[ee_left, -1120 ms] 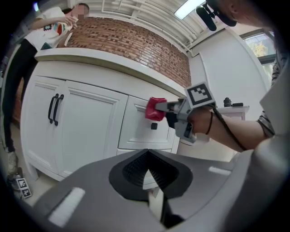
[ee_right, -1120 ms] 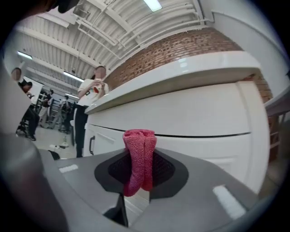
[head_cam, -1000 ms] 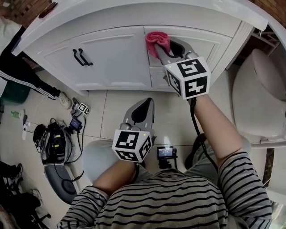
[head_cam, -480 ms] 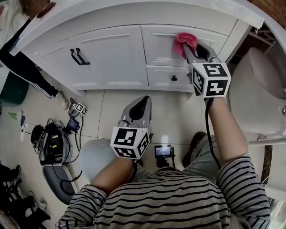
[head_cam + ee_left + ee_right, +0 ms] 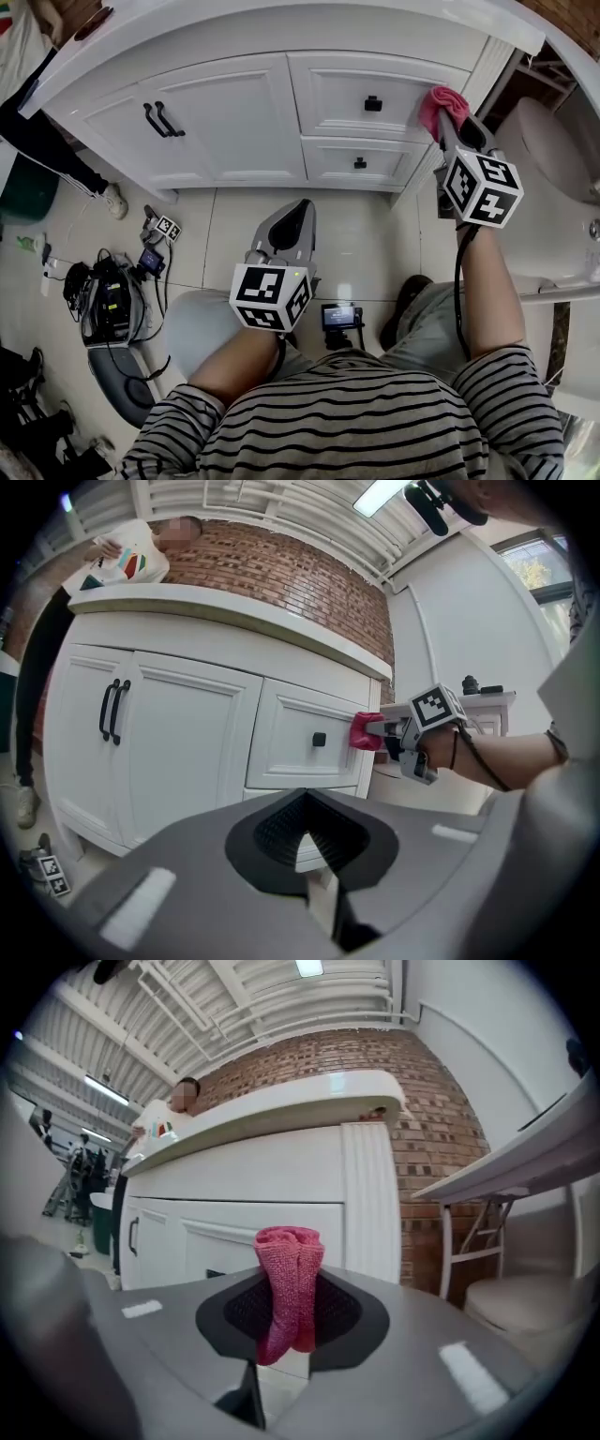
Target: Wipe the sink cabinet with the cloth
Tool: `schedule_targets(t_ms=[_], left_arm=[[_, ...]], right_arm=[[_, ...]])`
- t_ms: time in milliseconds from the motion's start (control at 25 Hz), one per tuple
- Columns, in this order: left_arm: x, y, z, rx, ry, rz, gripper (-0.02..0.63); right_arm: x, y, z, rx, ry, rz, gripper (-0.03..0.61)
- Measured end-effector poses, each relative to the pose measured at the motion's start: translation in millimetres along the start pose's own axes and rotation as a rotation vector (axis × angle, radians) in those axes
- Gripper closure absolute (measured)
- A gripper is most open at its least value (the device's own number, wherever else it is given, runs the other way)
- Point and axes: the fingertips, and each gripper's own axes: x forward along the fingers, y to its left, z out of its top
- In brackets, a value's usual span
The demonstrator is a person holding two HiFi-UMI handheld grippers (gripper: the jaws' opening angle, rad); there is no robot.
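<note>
The white sink cabinet (image 5: pixel 244 112) has two doors with black handles and two drawers on the right. My right gripper (image 5: pixel 450 122) is shut on a bunched pink cloth (image 5: pixel 441 103), which presses against the right end of the upper drawer beside the fluted corner post. The pink cloth (image 5: pixel 289 1283) sticks up between the jaws in the right gripper view, and the cloth (image 5: pixel 364 731) also shows at the drawer's right edge in the left gripper view. My left gripper (image 5: pixel 289 230) hangs low over the floor, shut and empty, away from the cabinet.
A toilet (image 5: pixel 548 187) stands right of the cabinet. Cables, a small camera and gear (image 5: pixel 117 300) lie on the tiled floor at left. A person's leg (image 5: pixel 56 155) stands by the cabinet's left end. A folding table (image 5: pixel 506 1185) is at the right.
My right gripper has swept the cloth rightward along the upper drawer, from its left end to its right edge. The left gripper has barely moved.
</note>
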Motion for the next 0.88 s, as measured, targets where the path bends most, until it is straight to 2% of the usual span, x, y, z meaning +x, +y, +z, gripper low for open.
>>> schedule_targets(t_ms=[200, 280, 360, 560, 720, 880], left_arm=[[1, -1, 1, -0.002, -0.005, -0.004, 0.614], [-1, 2, 2, 0.0, -0.005, 0.006, 0.614], [-3, 7, 2, 0.0, -0.008, 0.018, 0.614], [-7, 13, 2, -0.005, -0.009, 0.024, 0.614], [-3, 9, 0, 0.001, -0.003, 0.008, 0.614], [3, 0, -7, 0.024, 0.019, -0.008, 0.614]], right_arm=[[35, 132, -12, -0.053, 0.001, 0.273, 0.491], [55, 171, -22, -0.084, 0.024, 0.326, 0.491], [74, 190, -30, -0.107, 0.05, 0.331, 0.491], [79, 185, -35, -0.175, 0.067, 0.306, 0.489], [67, 147, -41, -0.163, 0.085, 0.232, 0.491], [49, 117, -42, -0.156, 0.082, 0.215, 0.491]])
